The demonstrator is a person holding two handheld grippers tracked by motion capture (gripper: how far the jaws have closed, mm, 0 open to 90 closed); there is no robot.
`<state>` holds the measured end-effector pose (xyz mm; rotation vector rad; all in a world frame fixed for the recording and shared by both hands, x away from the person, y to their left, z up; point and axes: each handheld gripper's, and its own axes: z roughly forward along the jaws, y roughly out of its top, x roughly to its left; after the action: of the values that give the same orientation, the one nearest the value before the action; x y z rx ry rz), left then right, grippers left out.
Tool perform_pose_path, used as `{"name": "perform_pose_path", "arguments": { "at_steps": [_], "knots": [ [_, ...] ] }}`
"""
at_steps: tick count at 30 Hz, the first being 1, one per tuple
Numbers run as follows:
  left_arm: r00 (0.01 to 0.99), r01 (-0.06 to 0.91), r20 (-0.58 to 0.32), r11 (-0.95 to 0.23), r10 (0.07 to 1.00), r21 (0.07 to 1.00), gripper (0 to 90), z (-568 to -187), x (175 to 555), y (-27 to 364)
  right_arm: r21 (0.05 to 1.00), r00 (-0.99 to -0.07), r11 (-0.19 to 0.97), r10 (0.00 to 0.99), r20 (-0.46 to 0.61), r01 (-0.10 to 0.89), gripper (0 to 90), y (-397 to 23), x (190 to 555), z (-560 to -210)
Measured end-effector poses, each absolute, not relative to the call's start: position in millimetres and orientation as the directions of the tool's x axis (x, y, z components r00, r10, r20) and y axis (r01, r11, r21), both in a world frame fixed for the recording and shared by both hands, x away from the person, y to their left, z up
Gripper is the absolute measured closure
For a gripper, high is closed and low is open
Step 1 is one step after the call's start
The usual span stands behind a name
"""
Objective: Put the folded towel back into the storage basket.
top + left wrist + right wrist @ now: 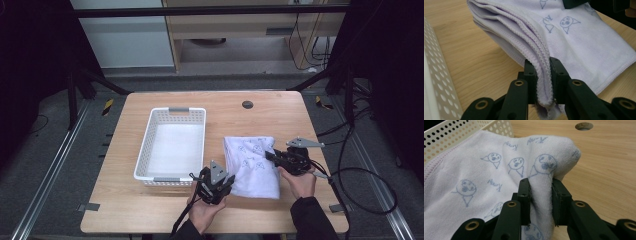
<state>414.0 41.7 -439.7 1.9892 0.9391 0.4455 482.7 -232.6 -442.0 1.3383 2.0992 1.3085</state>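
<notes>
A folded white towel point(252, 159) printed with small blue cartoon faces lies on the wooden table point(150, 210), right of the basket. My left gripper point(226, 182) is shut on its near left edge; in the left gripper view the layered hem of the towel point(584, 47) is pinched between the jaws of the left gripper point(543, 72). My right gripper point(270, 155) is shut on the towel's right edge. In the right gripper view a fold of the towel point(506, 170) bulges up between the jaws of the right gripper point(541, 192).
A white perforated basket point(145, 150) with grey handles stands on the table left of the towel, its wall also in the left gripper view point(434, 82) and the right gripper view point(454, 132). A round cable hole point(247, 104) sits near the far edge. Cables trail off the right side.
</notes>
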Motion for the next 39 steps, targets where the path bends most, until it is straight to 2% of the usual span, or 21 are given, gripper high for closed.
{"name": "perform_pose_path", "arguments": {
  "at_steps": [39],
  "knots": [
    [0.649,0.373,0.013,-0.333,0.761,0.866,76.6,-389.8,420.7,55.1,0.893,-0.514,0.124,0.848,0.13,0.432,72.2,-219.9,486.2,-387.9]
  ]
}}
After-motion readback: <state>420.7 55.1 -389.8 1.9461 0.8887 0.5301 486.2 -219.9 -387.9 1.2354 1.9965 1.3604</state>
